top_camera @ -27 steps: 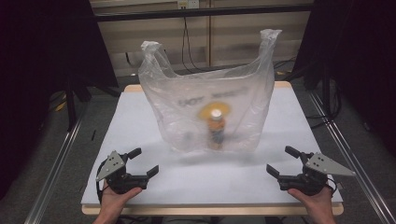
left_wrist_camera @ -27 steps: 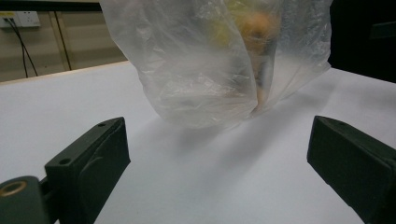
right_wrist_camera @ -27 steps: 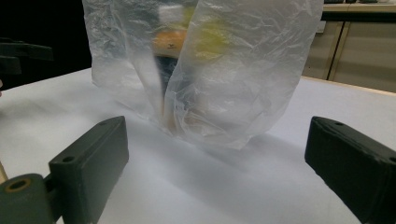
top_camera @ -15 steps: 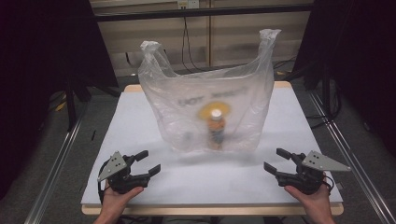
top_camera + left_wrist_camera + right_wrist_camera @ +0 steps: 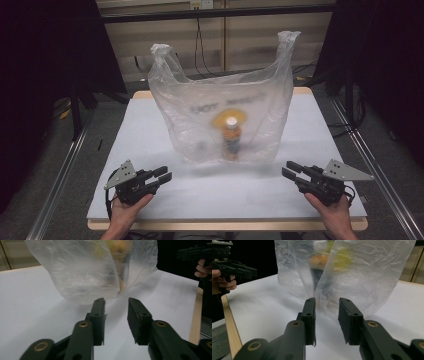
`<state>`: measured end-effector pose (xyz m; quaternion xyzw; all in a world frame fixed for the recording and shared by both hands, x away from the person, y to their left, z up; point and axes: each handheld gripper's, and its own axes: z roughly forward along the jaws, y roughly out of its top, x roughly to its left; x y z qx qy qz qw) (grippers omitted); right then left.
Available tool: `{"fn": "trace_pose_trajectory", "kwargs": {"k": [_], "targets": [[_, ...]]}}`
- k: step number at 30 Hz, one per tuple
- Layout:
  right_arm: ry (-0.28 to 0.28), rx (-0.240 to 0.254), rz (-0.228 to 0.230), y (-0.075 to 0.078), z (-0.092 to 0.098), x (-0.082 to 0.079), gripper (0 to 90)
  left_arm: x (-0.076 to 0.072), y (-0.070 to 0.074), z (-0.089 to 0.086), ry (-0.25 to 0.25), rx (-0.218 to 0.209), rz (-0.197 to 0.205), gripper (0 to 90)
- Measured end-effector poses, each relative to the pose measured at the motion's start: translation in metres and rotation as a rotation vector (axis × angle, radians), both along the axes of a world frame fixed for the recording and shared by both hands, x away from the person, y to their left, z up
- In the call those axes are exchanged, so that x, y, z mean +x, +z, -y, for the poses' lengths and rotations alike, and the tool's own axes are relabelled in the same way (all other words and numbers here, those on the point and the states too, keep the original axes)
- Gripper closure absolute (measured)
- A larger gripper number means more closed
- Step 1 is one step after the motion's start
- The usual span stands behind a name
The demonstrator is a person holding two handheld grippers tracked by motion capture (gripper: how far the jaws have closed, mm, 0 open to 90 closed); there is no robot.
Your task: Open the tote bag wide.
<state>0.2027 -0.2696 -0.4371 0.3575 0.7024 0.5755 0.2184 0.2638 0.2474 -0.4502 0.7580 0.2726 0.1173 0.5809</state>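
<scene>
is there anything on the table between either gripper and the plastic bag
Nothing visible. The left gripper and right gripper sit near the front corners of the white table, jaws slightly apart and empty. Only bare tabletop lies between them and the plastic bag, which stands mid-table with a bottle inside.

The counter (image 5: 150,130) in front of me is a flat rectangular top covered in a smooth pale grey-white sheet, with a light wooden edge showing along its near side and far corners. Standing directly on it, toward the middle and slightly to the far side, is a clear crinkled plastic carrier bag (image 5: 200,125) with its two handles raised upright. The bag's base rests on the sheet and throws a soft shadow toward me.
</scene>
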Motion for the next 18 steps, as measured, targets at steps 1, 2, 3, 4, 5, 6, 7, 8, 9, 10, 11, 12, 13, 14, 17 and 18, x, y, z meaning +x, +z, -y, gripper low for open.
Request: {"fn": "trace_pose_trajectory", "kwargs": {"k": [1, 2, 3, 4, 5, 6, 7, 8, 9, 10, 11, 12, 13, 14, 17, 18], "targets": [[0.015, 0.000, 0.003, 0.000, 0.000, 0.001, 75.0, 0.000, 0.001, 0.000, -0.008, 0.001, -0.003, 73.2], [0.030, 0.003, -0.002, 0.001, -0.001, 0.002, 81.8, 0.000, 0.002, 0.000, -0.013, 0.002, -0.004, 76.1], [0.030, 0.003, -0.002, 0.001, -0.001, 0.002, 81.8, -0.001, 0.003, 0.001, -0.017, 0.003, -0.007, 76.1], [0.035, 0.002, -0.004, 0.002, -0.001, 0.003, 83.9, 0.000, 0.004, 0.001, -0.029, 0.005, -0.008, 77.8], [0.041, 0.000, -0.004, 0.003, -0.002, 0.004, 86.4, 0.001, 0.004, 0.001, -0.057, -0.008, -0.007, 79.2], [0.056, -0.005, -0.006, 0.004, -0.002, 0.005, 88.2, 0.001, 0.006, 0.003, -0.034, 0.005, -0.005, 80.1], [0.062, -0.005, -0.021, 0.005, -0.004, 0.005, 90.0, 0.002, 0.006, 0.002, -0.073, 0.000, -0.003, 84.4], [0.062, -0.005, -0.021, 0.005, -0.004, 0.005, 90.0, 0.001, 0.007, 0.005, -0.045, -0.001, -0.005, 84.4], [0.074, -0.001, -0.025, 0.006, -0.005, 0.005, 90.0, 0.001, 0.008, 0.005, -0.055, 0.006, -0.007, 85.7], [0.077, 0.002, -0.034, 0.007, -0.005, 0.005, 90.0, 0.002, 0.008, 0.006, -0.086, -0.009, -0.015, 87.0], [0.081, 0.008, -0.041, 0.008, -0.006, 0.005, 90.0, 0.002, 0.010, 0.006, -0.097, -0.010, -0.022, 88.6], [0.089, 0.008, -0.041, 0.010, -0.006, 0.006, 90.0, 0.002, 0.011, 0.007, -0.104, -0.014, -0.026, 90.0], [0.089, 0.007, -0.044, 0.011, -0.007, 0.007, 90.0, 0.001, 0.012, 0.009, -0.109, -0.009, -0.028, 90.0], [0.091, 0.012, -0.048, 0.012, -0.008, 0.008, 90.0, 0.001, 0.013, 0.011, -0.117, 0.006, -0.021, 90.0], [0.099, 0.006, -0.051, 0.015, -0.010, 0.013, 90.0, 0.002, 0.016, 0.016, -0.138, -0.016, -0.026, 90.0], [0.099, 0.003, -0.053, 0.016, -0.012, 0.015, 90.0, 0.002, 0.018, 0.017, -0.138, -0.009, -0.018, 90.0]]}}
